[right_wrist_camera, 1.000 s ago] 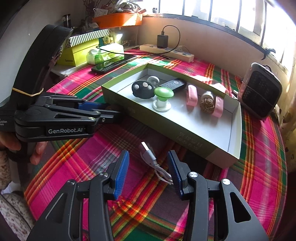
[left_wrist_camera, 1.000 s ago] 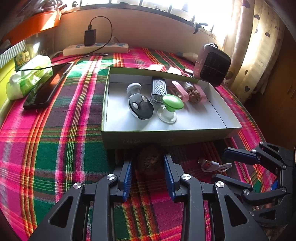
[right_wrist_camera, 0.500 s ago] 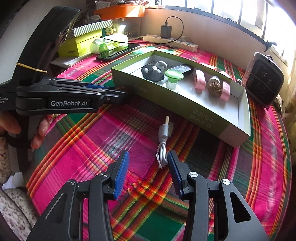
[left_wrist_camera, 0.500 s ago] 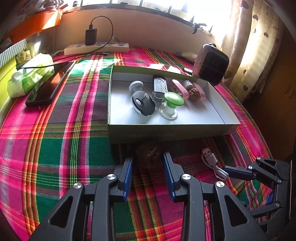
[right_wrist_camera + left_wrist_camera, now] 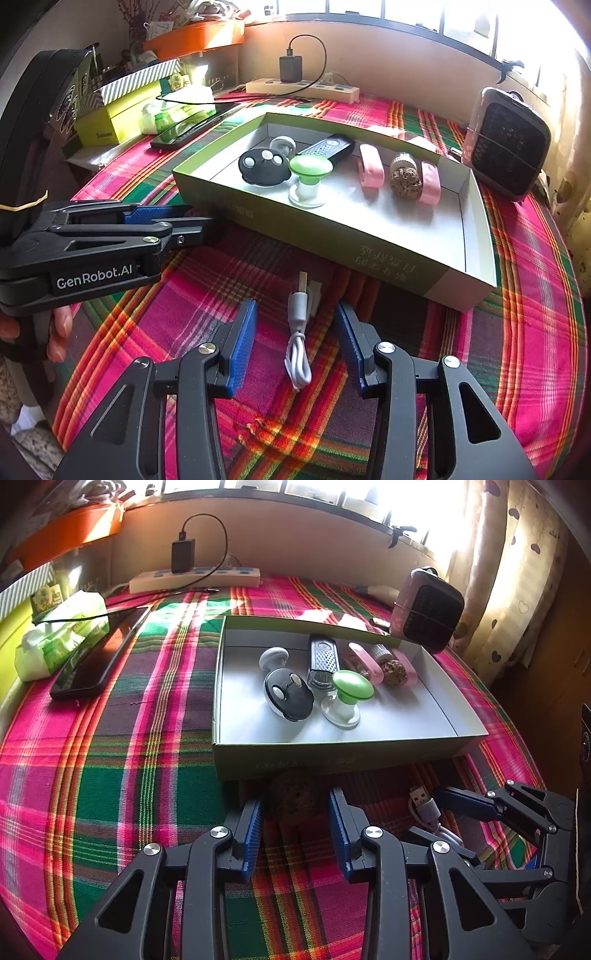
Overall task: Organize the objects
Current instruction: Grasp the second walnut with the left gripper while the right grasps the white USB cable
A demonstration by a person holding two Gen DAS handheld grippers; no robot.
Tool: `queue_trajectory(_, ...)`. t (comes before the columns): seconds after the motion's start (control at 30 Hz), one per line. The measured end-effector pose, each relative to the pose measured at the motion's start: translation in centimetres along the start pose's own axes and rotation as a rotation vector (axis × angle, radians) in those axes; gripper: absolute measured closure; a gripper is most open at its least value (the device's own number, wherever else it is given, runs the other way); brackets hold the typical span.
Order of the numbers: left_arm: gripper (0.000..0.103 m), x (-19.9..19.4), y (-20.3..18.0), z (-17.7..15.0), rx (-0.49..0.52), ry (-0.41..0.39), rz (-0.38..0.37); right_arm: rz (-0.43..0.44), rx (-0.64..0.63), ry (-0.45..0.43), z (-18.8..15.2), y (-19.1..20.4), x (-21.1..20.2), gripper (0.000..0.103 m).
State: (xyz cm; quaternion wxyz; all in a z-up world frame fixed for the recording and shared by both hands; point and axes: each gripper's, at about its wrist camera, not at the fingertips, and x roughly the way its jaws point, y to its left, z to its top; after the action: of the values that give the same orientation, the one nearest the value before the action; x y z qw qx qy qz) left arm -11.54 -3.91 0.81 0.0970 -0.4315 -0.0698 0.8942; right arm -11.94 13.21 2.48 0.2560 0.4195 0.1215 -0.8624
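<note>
Pick-up step: the left gripper [image 5: 295, 823], jaws opening, straddles a brown ball [image 5: 295, 797] lying on the surface [image 5: 110, 794] against the green box [image 5: 332, 760], pads apparently clear. The right gripper [image 5: 295, 347] stands released astride the USB cable [image 5: 299, 332]. Next, each must close, then lift into the box.

A shallow green box [image 5: 402, 266] with a white inside lies open on the plaid tabletop [image 5: 517, 332]. It holds a black remote [image 5: 289, 694], a green-topped knob [image 5: 351, 690], a metal grater [image 5: 322, 661], pink bands [image 5: 371, 170] and a brown ball [image 5: 404, 182]. Against its near wall outside lies a brown rough ball [image 5: 295, 797]; a coiled white USB cable [image 5: 299, 332] lies nearby.
</note>
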Motion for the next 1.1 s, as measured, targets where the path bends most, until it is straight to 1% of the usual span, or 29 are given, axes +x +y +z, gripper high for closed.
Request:
queue_trajectory(0.1,0.072,0.0,-0.2,-0.1,0.010,-0.003,0.013,-0.003,0.015,-0.009,-0.2,-0.2,-0.2,0.059)
queue_trajectory(0.17,0.072,0.0,-0.2,-0.2,0.010,-0.006,0.017,-0.013,0.027,-0.012,-0.4,-0.3,-0.3,0.066)
queue_trajectory(0.23,0.074,0.0,-0.3,-0.2,0.017,-0.006,0.031,-0.008,0.042,-0.015,-0.4,-0.6,-0.4,0.069)
queue_trajectory(0.27,0.075,0.0,-0.4,-0.2,0.022,-0.007,0.035,-0.013,0.050,-0.016,-0.5,-0.8,-0.4,0.074)
queue_trajectory(0.4,0.075,-0.2,-0.4,-0.3,0.023,-0.011,0.041,-0.014,0.078,-0.019,-0.4,-1.2,-0.5,0.084)
queue_trajectory(0.47,0.075,-0.2,-0.4,-0.4,0.022,-0.012,0.043,-0.014,0.088,-0.020,-0.5,-1.5,-0.6,0.086)
queue_trajectory(1.0,0.075,-0.4,-0.5,-0.5,0.021,-0.007,0.048,-0.007,0.104,-0.023,-0.5,-1.6,-0.7,0.088)
queue_trajectory(1.1,0.075,-0.5,-0.8,-0.7,0.027,-0.005,0.045,-0.002,0.116,-0.025,-0.7,-1.7,-0.8,0.090)
